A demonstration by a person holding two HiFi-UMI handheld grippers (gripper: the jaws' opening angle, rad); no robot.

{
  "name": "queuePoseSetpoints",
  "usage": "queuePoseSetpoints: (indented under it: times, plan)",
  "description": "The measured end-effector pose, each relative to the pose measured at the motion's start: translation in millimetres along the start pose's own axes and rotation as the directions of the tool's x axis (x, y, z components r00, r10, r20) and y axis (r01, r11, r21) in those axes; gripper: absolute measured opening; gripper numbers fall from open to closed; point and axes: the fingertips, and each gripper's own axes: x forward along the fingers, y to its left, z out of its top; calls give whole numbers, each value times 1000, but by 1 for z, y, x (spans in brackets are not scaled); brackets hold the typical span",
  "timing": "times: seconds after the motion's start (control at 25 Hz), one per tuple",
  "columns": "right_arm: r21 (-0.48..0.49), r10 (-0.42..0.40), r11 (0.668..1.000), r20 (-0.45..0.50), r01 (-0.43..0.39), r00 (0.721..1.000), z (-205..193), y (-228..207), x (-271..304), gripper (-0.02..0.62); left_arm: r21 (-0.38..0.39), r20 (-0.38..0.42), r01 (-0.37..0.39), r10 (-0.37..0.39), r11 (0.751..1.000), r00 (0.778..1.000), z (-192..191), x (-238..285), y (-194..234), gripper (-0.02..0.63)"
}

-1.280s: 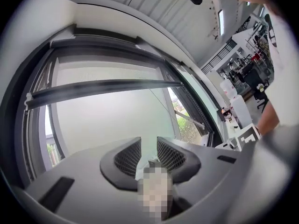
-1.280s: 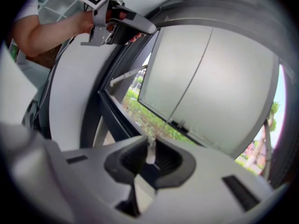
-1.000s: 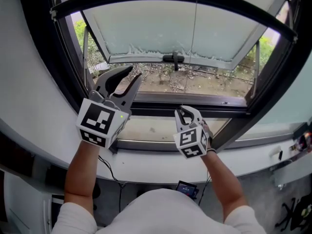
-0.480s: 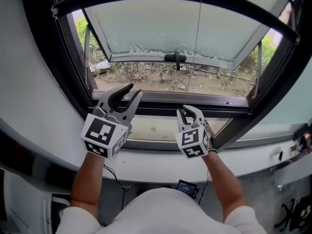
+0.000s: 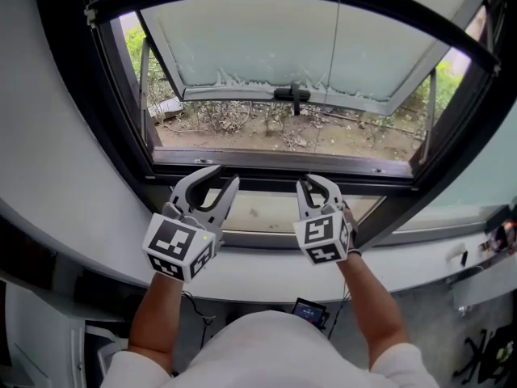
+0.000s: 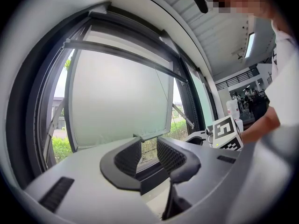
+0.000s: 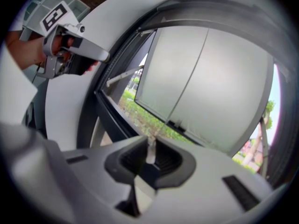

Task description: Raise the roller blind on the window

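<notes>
The blind's pull cord [image 5: 334,55] hangs down the window's [image 5: 266,158] middle into the right gripper [image 5: 315,183], jaws pinched on its white end, so a steady, straight-down pull looks best, with the left gripper [image 5: 224,176] hovering beside, jaws apart and empty.

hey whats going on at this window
A person stands at an open window with a gripper in each hand. The right gripper is closed on the thin pull cord, which runs up in front of the frosted pane. The left gripper is beside it above the sill, jaws apart and empty. The blind itself is not clearly in view.
</notes>
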Motion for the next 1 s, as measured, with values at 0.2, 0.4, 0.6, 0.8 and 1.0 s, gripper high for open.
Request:
queuePoseSetpoints:
  times: [0.2, 0.4, 0.6, 0.8, 1.0]
  plan:
    - [3, 4, 1000, -7, -4, 1000, 0, -2, 0, 61, -42, -14, 15, -16, 999, 1000, -14, -5, -8, 121]
    - [4, -8, 1000, 13, 8, 1000, 13, -13, -1, 61, -67, -25, 25, -27, 997, 999, -21, -9, -13, 121]
    - [4, -20, 1000, 47, 20, 999, 29, -21, -6, 61, -77, -35, 33, -36, 996, 999, -26, -10, -19, 121]
    - [1, -38, 999, 94, 39, 995, 48, -30, -14, 61, -91, -34, 42, -45, 995, 998, -28, -11, -24, 121]
    - [3, -52, 999, 133, 52, 990, 61, -35, -21, 61, -106, -38, 53, -57, 993, 998, -31, -10, -30, 121]
